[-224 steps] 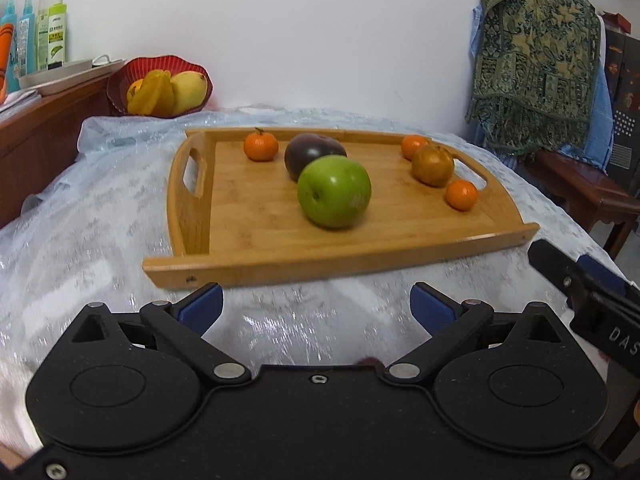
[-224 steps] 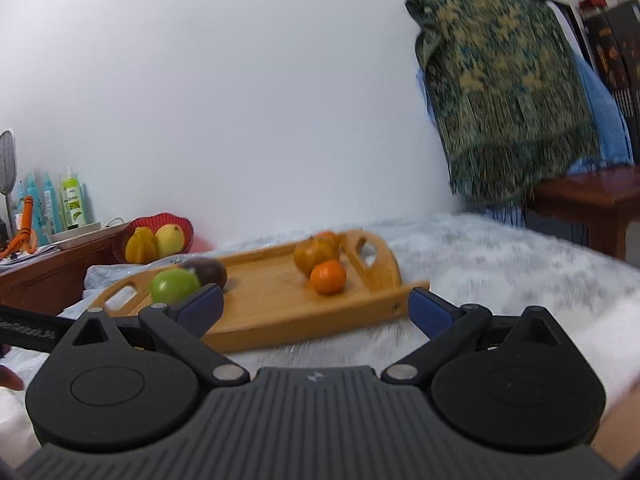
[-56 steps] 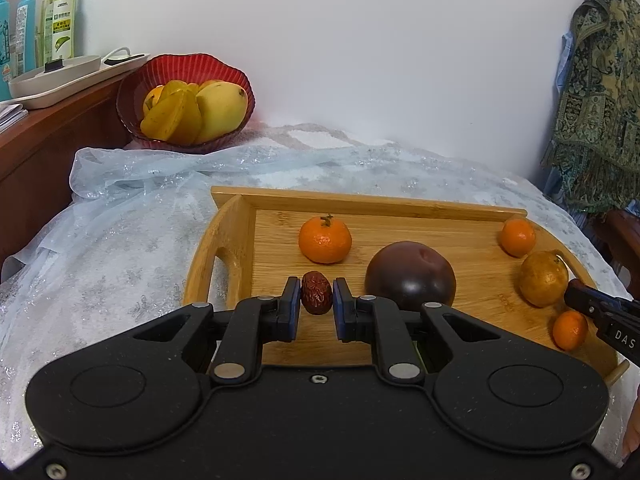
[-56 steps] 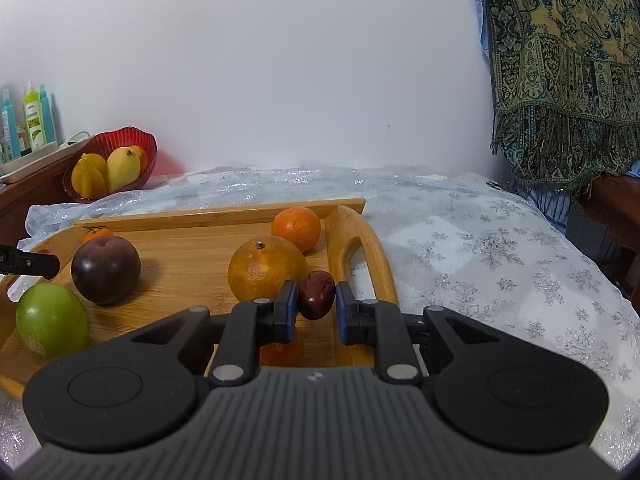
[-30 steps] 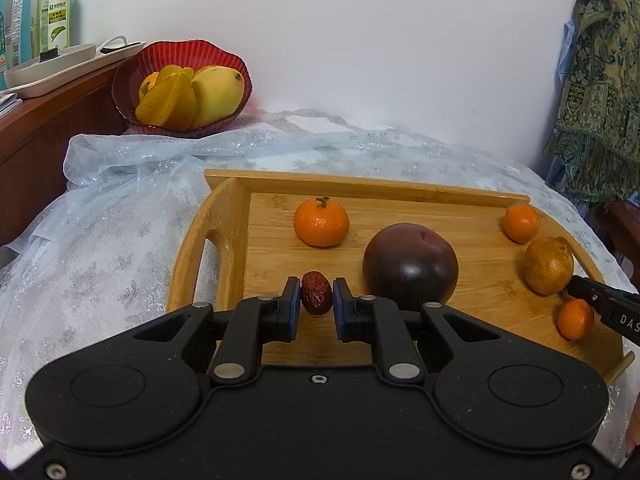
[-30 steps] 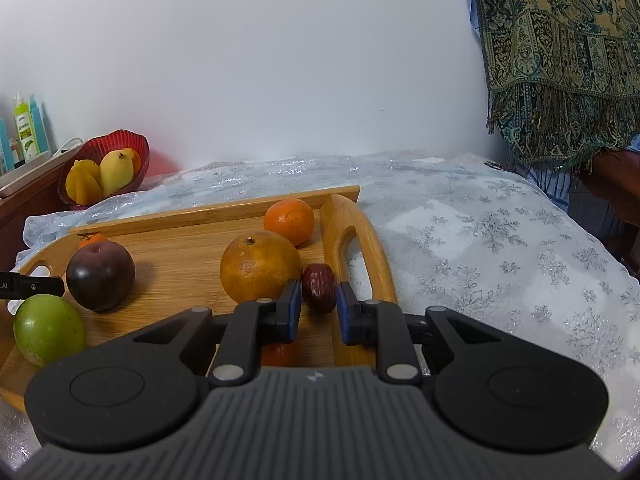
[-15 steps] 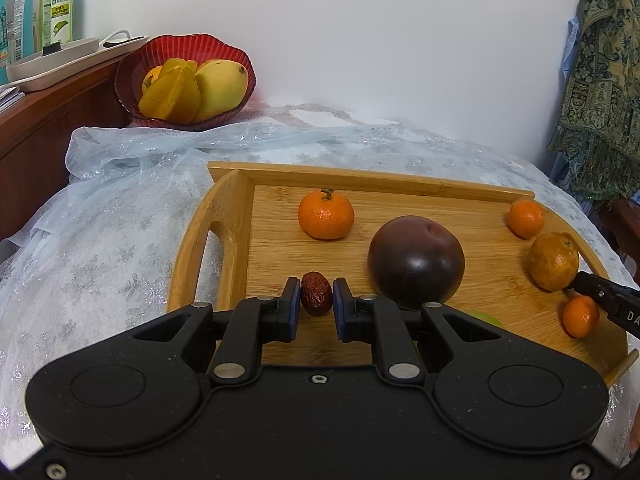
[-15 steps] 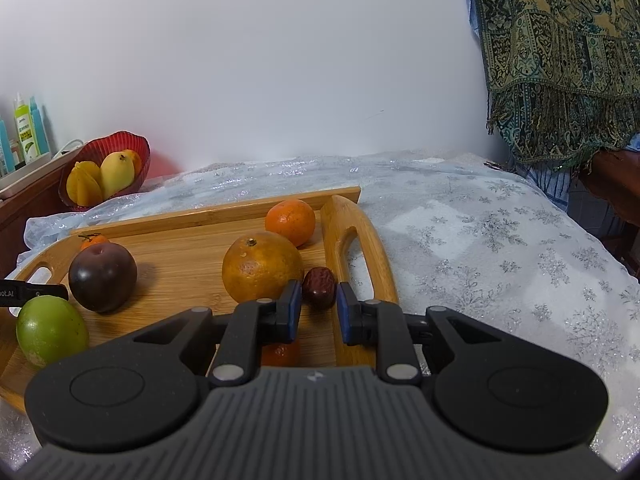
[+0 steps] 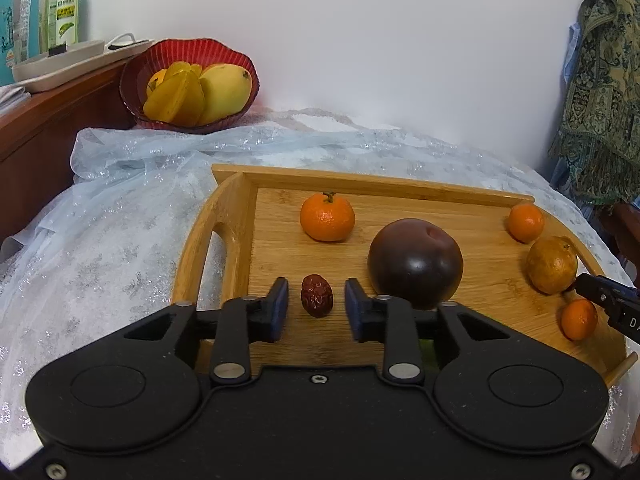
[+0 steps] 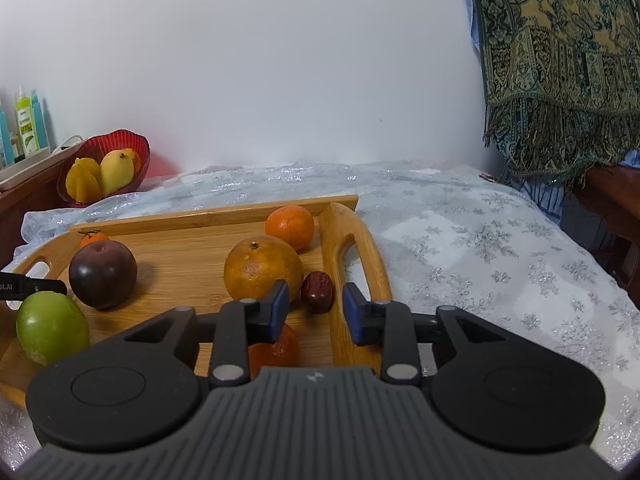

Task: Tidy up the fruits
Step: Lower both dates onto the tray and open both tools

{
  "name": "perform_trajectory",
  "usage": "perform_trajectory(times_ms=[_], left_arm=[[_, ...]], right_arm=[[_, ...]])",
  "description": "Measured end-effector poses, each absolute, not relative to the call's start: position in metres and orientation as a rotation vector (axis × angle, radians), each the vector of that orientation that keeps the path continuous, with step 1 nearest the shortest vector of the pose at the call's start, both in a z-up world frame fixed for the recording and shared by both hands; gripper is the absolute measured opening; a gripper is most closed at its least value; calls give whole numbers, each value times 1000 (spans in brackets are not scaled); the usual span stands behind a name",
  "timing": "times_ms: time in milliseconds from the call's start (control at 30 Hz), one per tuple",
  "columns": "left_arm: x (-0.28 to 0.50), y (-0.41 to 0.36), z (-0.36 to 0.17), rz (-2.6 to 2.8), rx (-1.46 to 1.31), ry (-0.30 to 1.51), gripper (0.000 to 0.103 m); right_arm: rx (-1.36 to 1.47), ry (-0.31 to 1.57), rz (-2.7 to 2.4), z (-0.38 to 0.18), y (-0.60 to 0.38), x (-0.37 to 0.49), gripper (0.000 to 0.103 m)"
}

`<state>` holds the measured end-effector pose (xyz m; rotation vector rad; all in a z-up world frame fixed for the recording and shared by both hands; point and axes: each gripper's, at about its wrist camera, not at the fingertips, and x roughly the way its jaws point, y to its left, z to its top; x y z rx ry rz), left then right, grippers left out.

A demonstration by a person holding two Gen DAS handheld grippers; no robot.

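- Left gripper (image 9: 316,310) is seen w/ jaws apart, just opened; a red date (image 9: 316,295) is left lying between them on the wooden tray (image 9: 360,178), no pad pressing on it.
- Right gripper (image 10: 315,306) is likewise parted, jaws just opened; a second red date (image 10: 317,291) is set on the tray floor between them, beside the tray's right handle (image 10: 352,248) and touching or nearly touching the large orange (image 10: 262,268).
- In left-wrist view, a mandarin w/ stem (image 9: 327,217) is placed toward the tray's far left, a dark plum (image 9: 415,263) near centre, two small mandarins (image 9: 526,222) (image 9: 579,319) and the large orange at right.
- In right-wrist view, a green apple (image 10: 52,328) is seen at the tray's near left corner, next to the plum.
- The tray is rested on a silvery snowflake-print cloth (image 10: 480,248).
- A red bowl (image 9: 188,80) w/ mango and starfruit is kept at back left, off the tray, next to a wooden cabinet.
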<state>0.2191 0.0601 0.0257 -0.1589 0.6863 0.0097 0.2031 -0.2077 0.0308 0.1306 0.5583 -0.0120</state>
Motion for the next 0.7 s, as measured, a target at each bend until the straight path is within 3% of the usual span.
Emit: perform_trajectory(times_ms=[200, 467, 567, 700], left_arm=[[210, 56, 33, 3, -143, 648, 42], [181, 53, 42, -7, -140, 588, 53], [161, 53, 45, 4, -143, 551, 70], [129, 50, 47, -5, -148, 500, 77]], right_arm=[[137, 531, -8, 34, -205, 196, 71], [164, 462, -2, 40, -204, 173, 83], [170, 428, -13, 42, -204, 156, 86], [150, 401, -10, 42, -199, 130, 89]])
